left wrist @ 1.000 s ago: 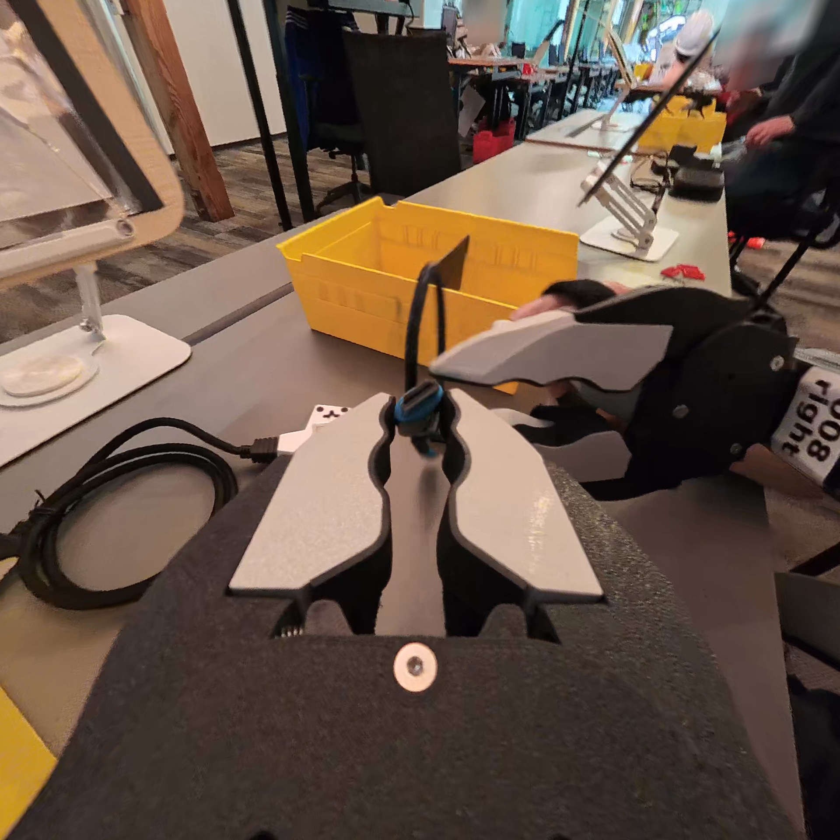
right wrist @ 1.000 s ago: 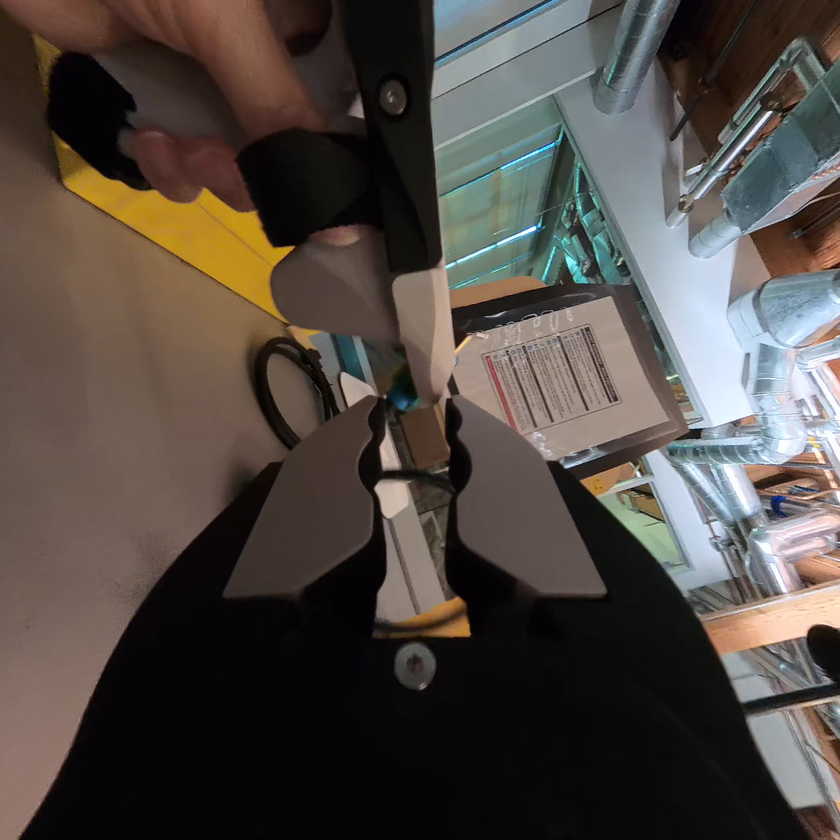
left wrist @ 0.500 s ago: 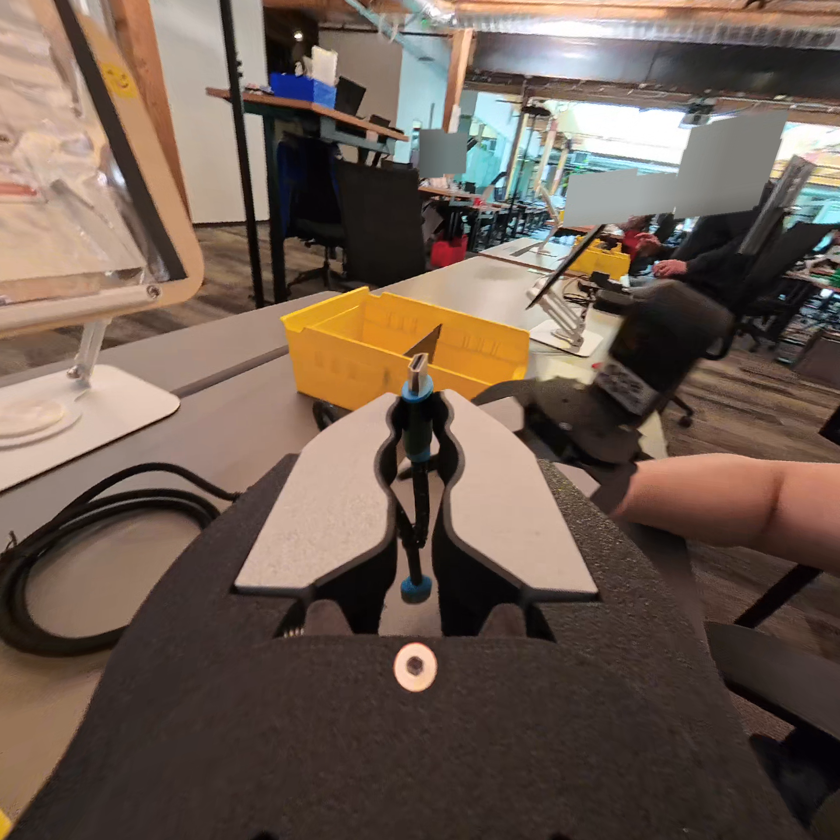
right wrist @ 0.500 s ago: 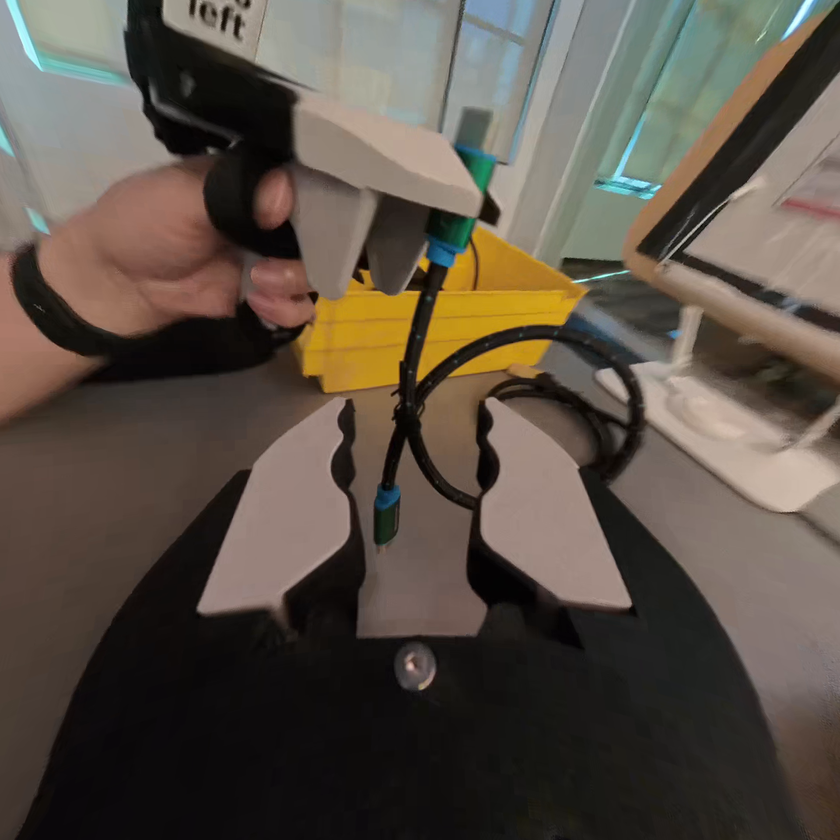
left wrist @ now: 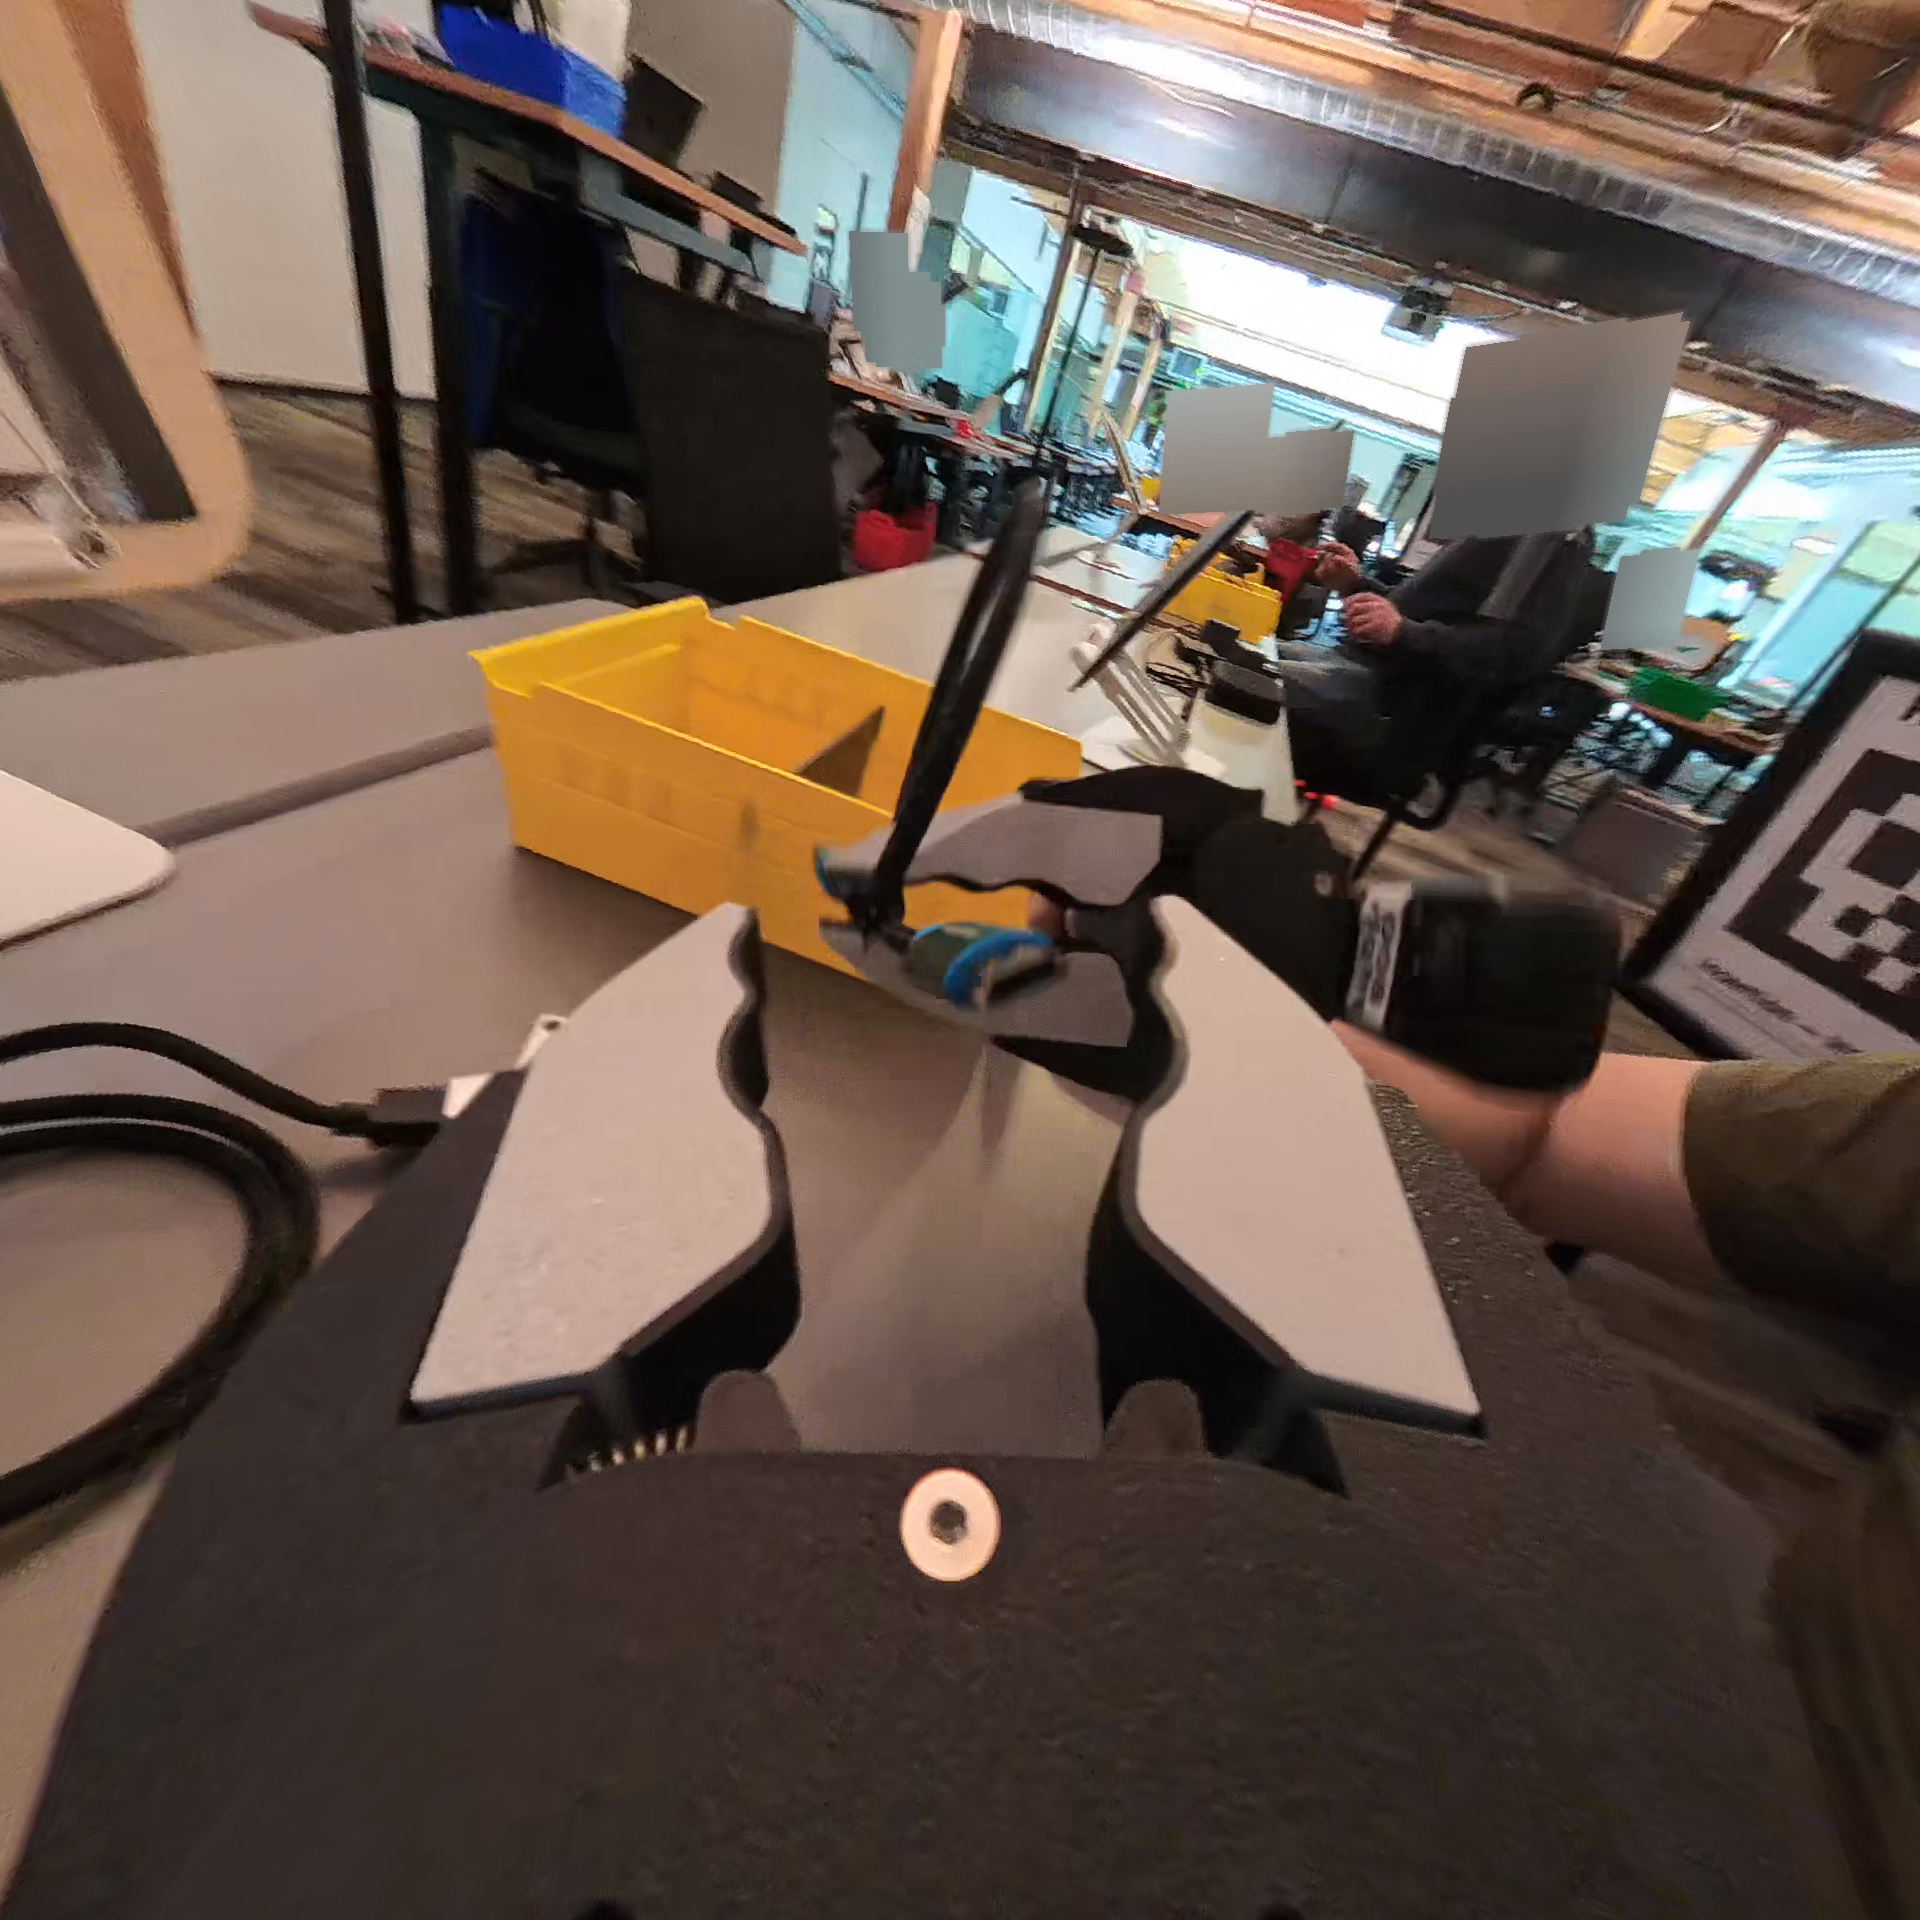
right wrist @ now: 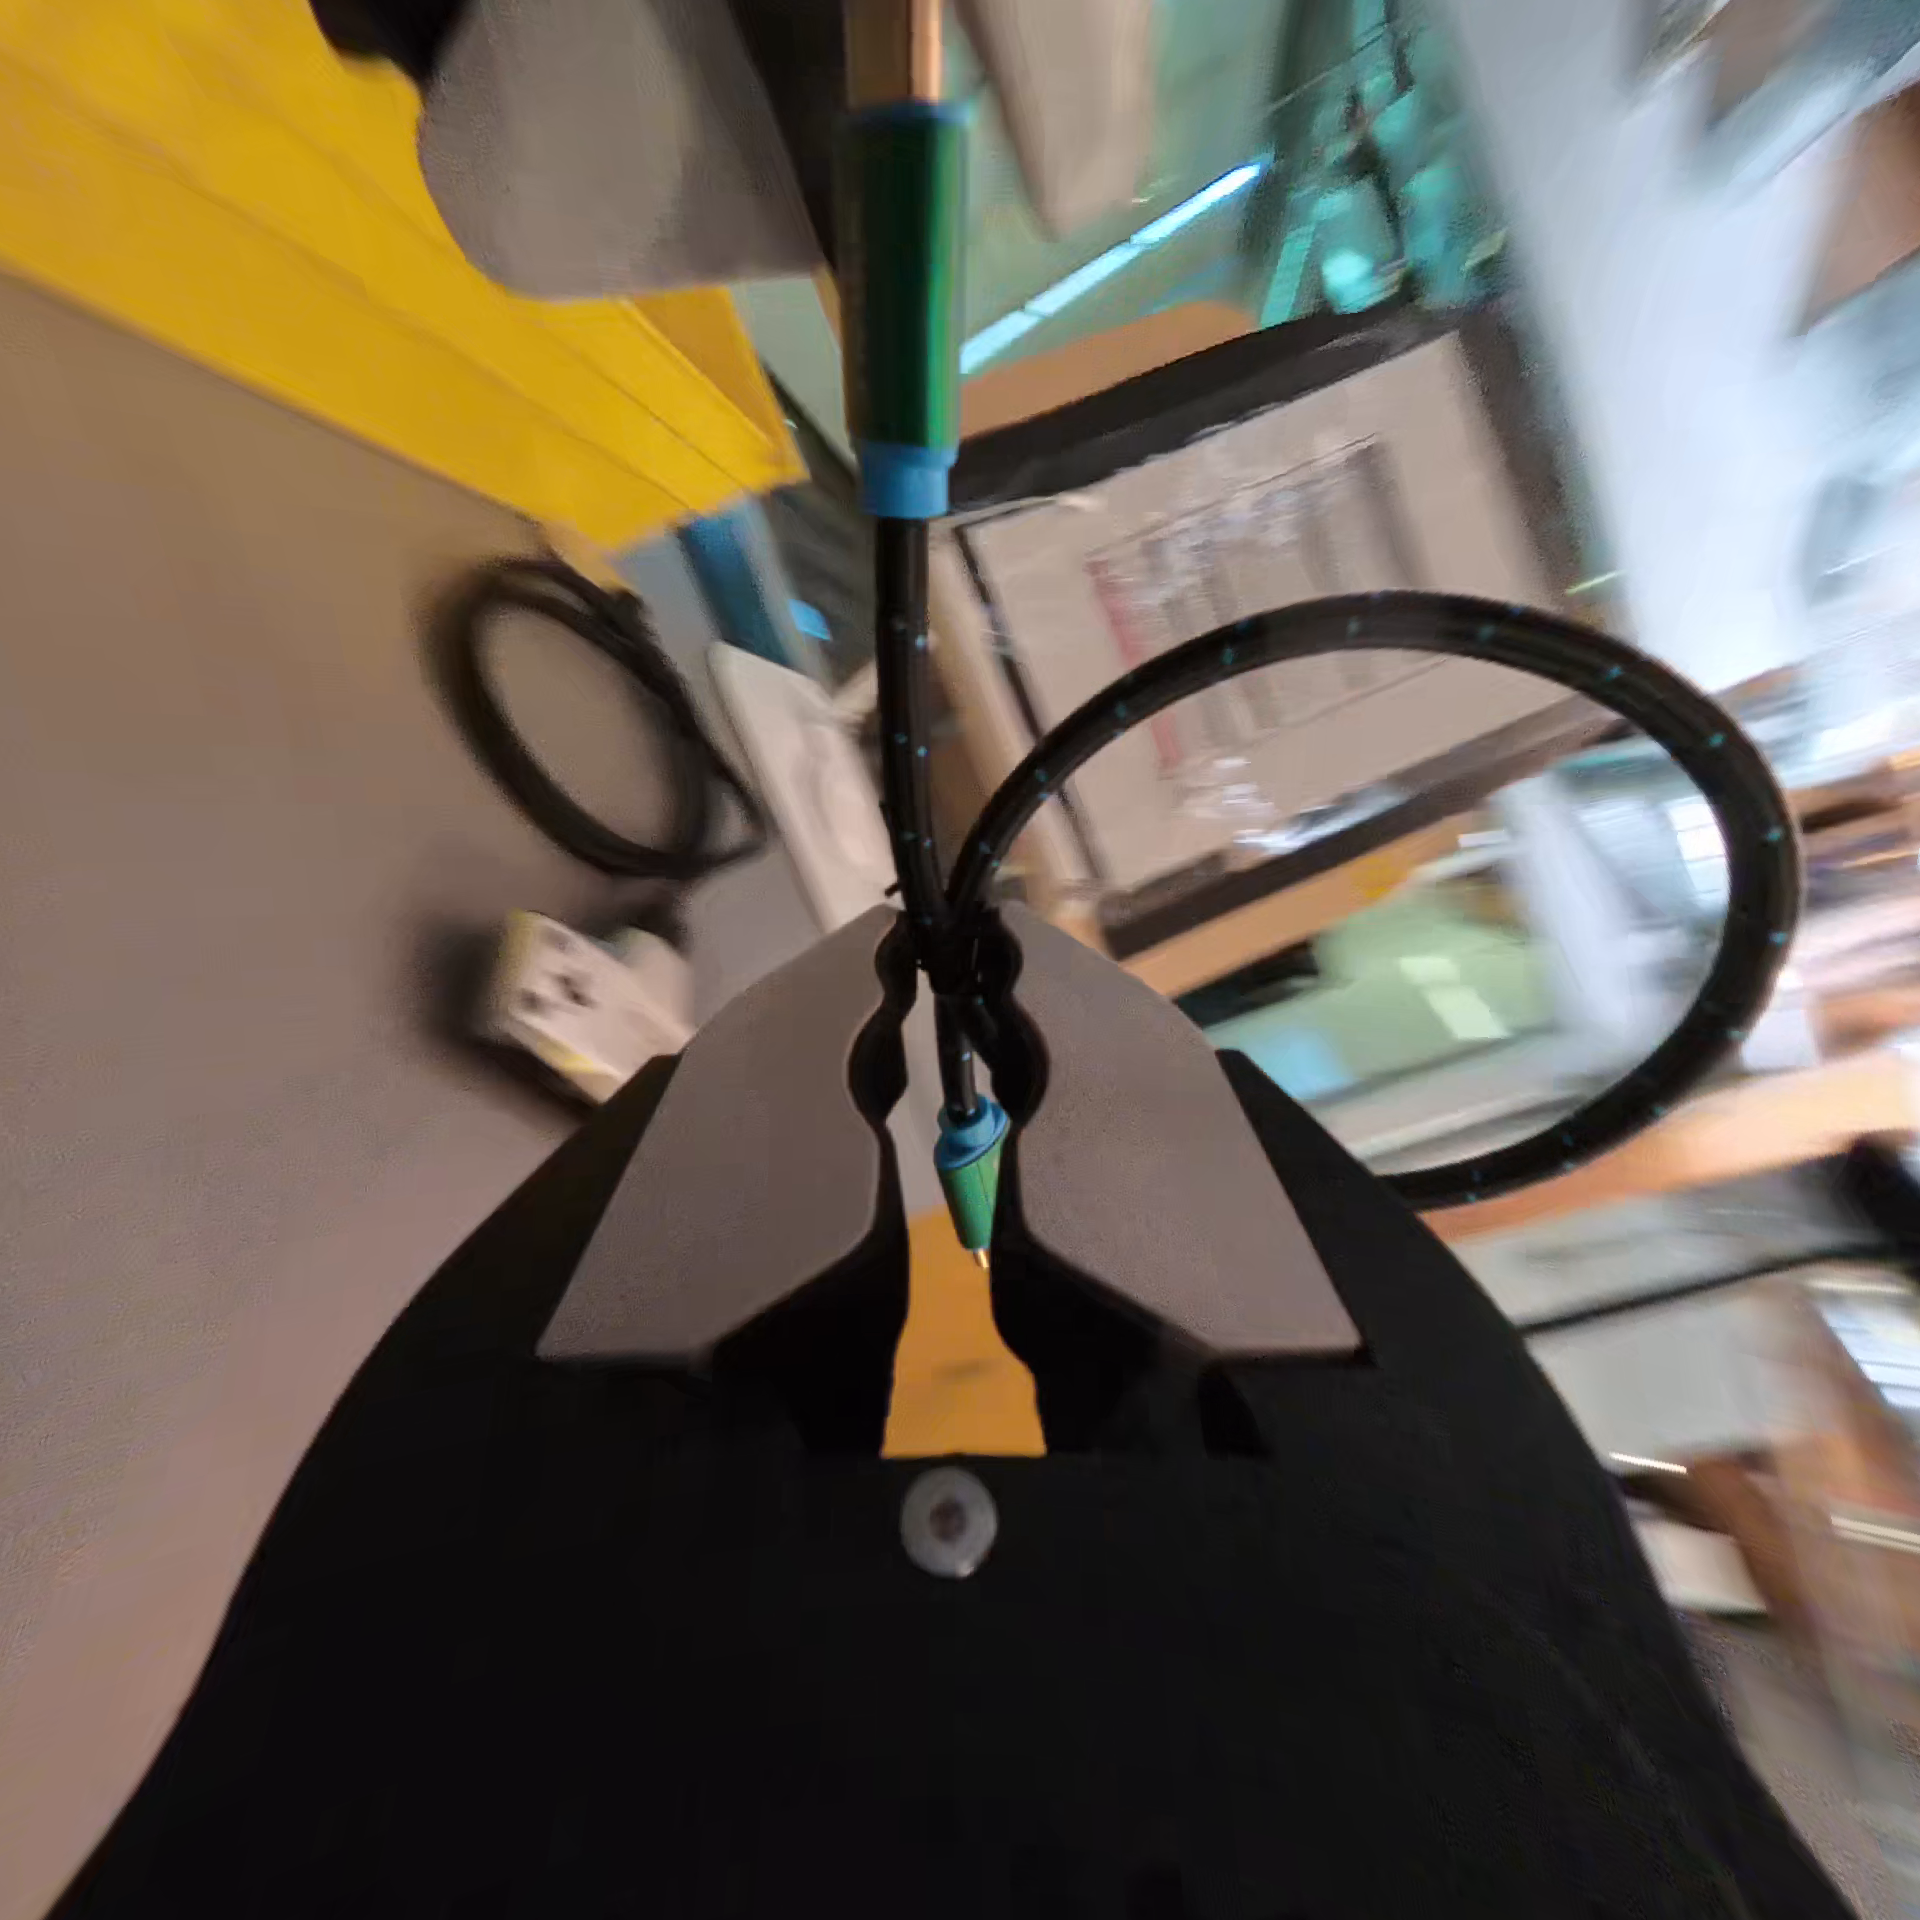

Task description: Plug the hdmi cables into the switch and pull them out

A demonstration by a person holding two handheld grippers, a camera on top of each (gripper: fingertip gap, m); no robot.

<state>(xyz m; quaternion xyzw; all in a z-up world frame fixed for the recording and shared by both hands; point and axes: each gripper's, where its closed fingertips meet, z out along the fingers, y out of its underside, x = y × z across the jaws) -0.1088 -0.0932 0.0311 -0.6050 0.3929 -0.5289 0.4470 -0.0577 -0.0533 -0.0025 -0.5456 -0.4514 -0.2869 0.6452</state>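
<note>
My left gripper (left wrist: 951, 920) is open and empty, with its fingers wide apart above the grey table. My right gripper (right wrist: 948, 920) is shut on a black braided cable (right wrist: 1558, 686) where its strands are tied together. A big green plug with a blue collar (right wrist: 904, 312) sticks out beyond the fingertips. A small green plug (right wrist: 971, 1184) hangs between the fingers. In the left wrist view the right gripper (left wrist: 842, 904) is just ahead, with the cable (left wrist: 956, 686) rising from it. The white switch (right wrist: 571, 997) lies on the table.
A yellow bin (left wrist: 727, 769) stands on the table behind the grippers. A coiled black cable (left wrist: 156, 1195) lies at the left, plugged in beside the switch. A stand's white base (left wrist: 62, 862) is at the far left. A board with black-and-white squares (left wrist: 1818, 883) stands at the right.
My left gripper has opened and let go of the braided cable's plug. My right gripper has shut on the cable's tied middle and rolled onto its side.
</note>
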